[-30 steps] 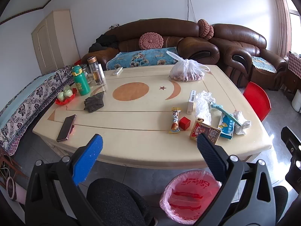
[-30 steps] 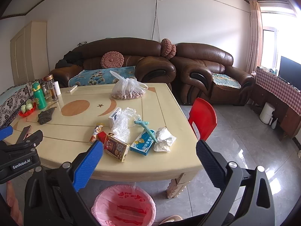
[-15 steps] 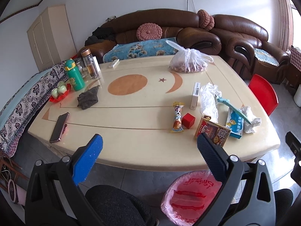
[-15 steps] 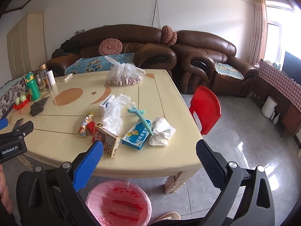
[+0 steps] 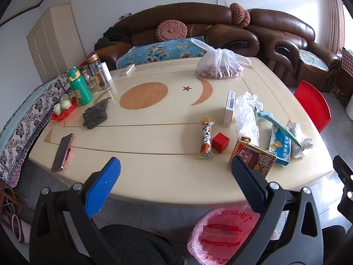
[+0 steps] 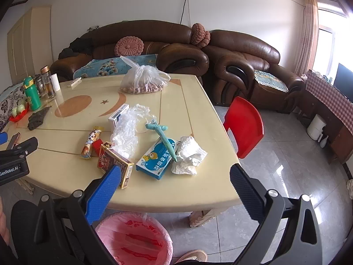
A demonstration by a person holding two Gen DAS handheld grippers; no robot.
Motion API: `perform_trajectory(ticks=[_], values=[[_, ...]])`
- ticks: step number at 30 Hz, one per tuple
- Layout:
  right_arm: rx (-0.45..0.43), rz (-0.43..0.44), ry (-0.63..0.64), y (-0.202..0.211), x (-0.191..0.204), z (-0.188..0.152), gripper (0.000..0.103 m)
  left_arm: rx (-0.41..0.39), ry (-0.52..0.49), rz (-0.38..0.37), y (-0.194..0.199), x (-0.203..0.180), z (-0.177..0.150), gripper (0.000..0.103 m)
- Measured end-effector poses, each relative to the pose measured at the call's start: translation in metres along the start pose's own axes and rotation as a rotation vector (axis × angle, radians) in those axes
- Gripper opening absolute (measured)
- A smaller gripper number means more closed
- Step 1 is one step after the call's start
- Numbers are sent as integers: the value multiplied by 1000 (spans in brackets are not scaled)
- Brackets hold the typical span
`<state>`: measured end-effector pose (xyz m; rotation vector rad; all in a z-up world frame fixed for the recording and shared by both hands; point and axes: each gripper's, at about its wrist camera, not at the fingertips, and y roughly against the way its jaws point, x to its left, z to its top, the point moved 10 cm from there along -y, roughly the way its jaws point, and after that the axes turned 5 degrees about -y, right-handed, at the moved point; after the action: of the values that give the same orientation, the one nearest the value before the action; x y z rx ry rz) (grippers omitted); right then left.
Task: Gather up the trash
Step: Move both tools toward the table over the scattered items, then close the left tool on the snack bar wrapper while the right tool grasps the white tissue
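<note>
Trash lies on the right part of the cream table [image 5: 143, 161]: a snack wrapper [image 5: 206, 140], a small red box [image 5: 220, 142], a red-gold carton [image 5: 253, 158], a blue carton [image 5: 280, 146], a clear crumpled bag [image 5: 246, 116], a white box [image 5: 229, 108], a teal twisted wrapper [image 6: 162, 132] and a crumpled white tissue [image 6: 188, 154]. A bin with a pink liner [image 5: 222, 235] stands below the table's near edge and also shows in the right wrist view [image 6: 134, 239]. My left gripper [image 5: 175, 185] is open and empty above the near edge. My right gripper [image 6: 172, 192] is open and empty, near the red-gold carton [image 6: 114, 162].
A phone [image 5: 62, 152], a grey cloth [image 5: 96, 116], a green bottle [image 5: 80, 86], glass jars [image 5: 98, 72], a red dish [image 5: 62, 109] and a tied bag of nuts [image 5: 220, 66] sit on the table. A red chair [image 6: 245, 125] and brown sofas [image 6: 242, 66] stand beyond.
Both grippers have moved forward and a little higher toward the table, so the trash looks nearer. Both jaws stay open. Nothing on the table has moved.
</note>
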<state>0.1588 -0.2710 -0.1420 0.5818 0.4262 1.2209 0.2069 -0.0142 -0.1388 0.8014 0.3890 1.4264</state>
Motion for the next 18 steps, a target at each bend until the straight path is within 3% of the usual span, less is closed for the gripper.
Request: perform_trajectory(ticks=[18], values=[[112,1,57,-90,-36,-17,97,137,-72,-31,-98,-19,10,98]])
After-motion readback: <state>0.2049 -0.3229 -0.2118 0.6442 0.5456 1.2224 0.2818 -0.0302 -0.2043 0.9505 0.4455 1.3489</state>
